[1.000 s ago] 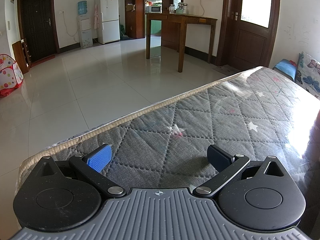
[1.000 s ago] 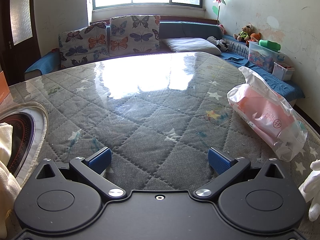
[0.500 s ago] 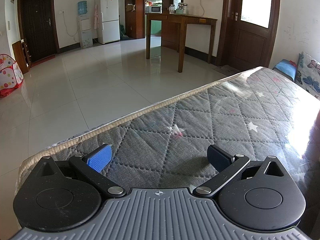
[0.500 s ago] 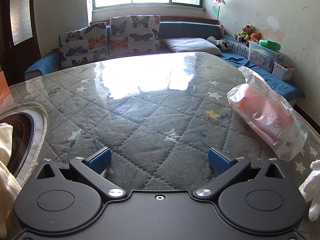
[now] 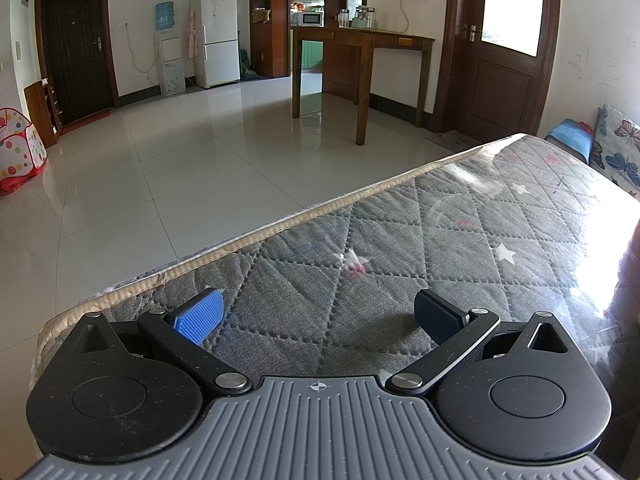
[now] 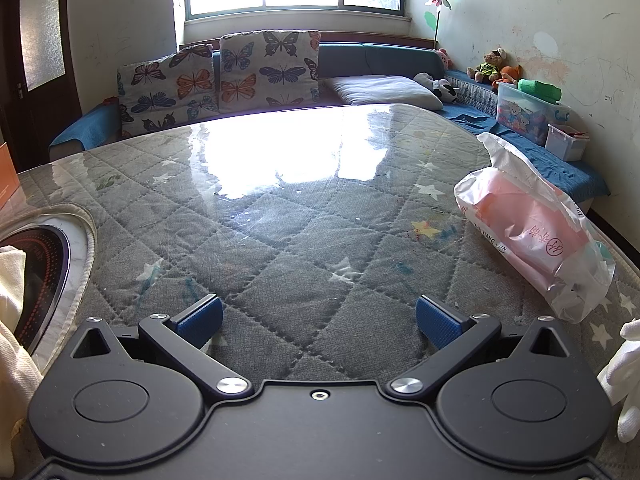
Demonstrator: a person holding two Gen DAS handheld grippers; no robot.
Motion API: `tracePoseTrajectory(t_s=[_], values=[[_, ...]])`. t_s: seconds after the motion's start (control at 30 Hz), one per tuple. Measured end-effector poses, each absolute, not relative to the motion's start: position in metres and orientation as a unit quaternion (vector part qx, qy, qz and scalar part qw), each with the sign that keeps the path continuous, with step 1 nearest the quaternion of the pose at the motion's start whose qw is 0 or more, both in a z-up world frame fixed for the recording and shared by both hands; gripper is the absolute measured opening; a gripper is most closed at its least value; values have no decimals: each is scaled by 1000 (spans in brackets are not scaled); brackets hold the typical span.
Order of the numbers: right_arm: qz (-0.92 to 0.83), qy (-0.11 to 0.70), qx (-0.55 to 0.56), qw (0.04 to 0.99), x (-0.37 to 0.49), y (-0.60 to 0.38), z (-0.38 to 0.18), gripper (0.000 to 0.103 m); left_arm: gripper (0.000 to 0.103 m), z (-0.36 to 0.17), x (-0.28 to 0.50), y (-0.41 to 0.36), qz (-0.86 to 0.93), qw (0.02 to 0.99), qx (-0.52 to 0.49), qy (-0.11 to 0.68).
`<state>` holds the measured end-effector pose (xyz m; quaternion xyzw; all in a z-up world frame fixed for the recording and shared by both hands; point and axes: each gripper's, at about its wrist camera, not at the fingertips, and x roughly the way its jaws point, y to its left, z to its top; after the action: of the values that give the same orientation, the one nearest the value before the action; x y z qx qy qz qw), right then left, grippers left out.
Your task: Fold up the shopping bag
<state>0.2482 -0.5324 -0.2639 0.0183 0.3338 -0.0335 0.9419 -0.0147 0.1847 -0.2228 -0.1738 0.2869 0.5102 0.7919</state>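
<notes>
Over a grey quilted table cover [image 6: 280,240] printed with small stars, under a glossy clear sheet that throws back the window light, both grippers sit low with nothing between their fingers. From the right wrist view, the right gripper [image 6: 320,318] has its jaws spread wide, the blue pads [image 6: 202,318] well apart and empty above the quilting. The shopping bag [image 6: 536,224] lies ahead and to the right of it, near the table's right edge: a crumpled white plastic bag with a pink panel and red printing (some lettering runs along its lower side, too small to read fully). It rests on the cover, not touching the gripper. At the far right edge of that view a white glove [image 6: 624,376] shows in part. To the left, a round dark hob [image 6: 44,276] is set into the table inside a pale ring, and cream cloth [image 6: 12,320] overlaps its near side.

From the left wrist view, the left gripper [image 5: 318,316] is likewise wide open and empty, one pad [image 5: 202,314] bright blue, the other in shadow. It sits near the table's edge, with a tiled floor [image 5: 200,168], a wooden table [image 5: 360,40] and a white fridge [image 5: 216,36] beyond. The bag does not show in this view.
</notes>
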Motion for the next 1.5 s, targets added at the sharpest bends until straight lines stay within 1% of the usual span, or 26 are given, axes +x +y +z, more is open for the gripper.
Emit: tracePoseTrajectory(t_s=[1.5], values=[[-34,334,19,942,248,-532,-264,103,103,-222,-13,187,509,793,-175,285]])
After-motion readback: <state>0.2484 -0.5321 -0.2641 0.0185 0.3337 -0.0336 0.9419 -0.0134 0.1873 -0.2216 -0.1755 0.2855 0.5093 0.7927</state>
